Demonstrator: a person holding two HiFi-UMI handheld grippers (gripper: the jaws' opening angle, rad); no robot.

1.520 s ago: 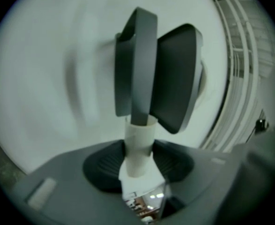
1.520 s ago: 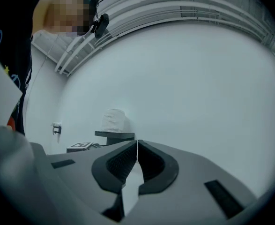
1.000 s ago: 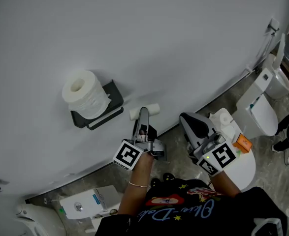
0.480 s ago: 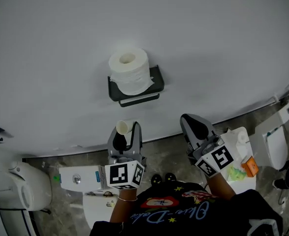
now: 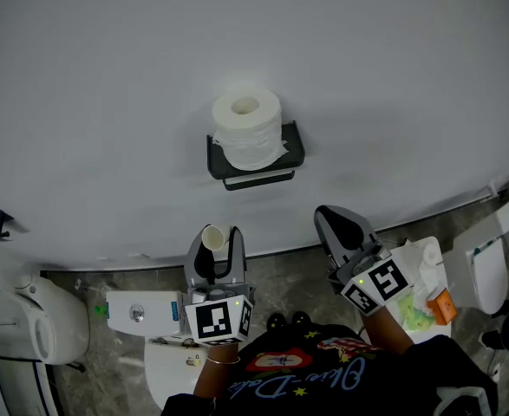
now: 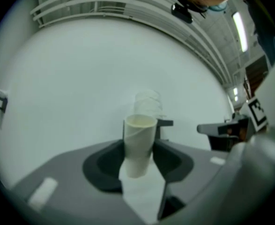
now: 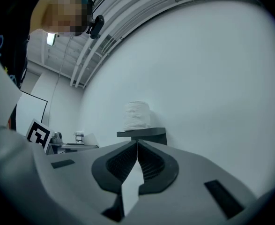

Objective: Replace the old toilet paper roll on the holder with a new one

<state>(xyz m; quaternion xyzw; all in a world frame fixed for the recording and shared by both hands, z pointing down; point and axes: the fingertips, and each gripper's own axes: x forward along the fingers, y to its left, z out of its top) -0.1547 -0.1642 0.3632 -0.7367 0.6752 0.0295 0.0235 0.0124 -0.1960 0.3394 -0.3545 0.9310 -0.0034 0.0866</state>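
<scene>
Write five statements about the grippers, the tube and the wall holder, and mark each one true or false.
1. The left gripper grips an empty cardboard tube. True.
2. The right gripper holds a full roll. False: its jaws are shut on nothing.
3. A full toilet paper roll stands on end on the black wall holder. True.
4. The cardboard tube lies level across the jaws. False: it stands upright, open end up.
5. The right gripper touches the wall holder. False: it is apart from it, nearer the person.
</scene>
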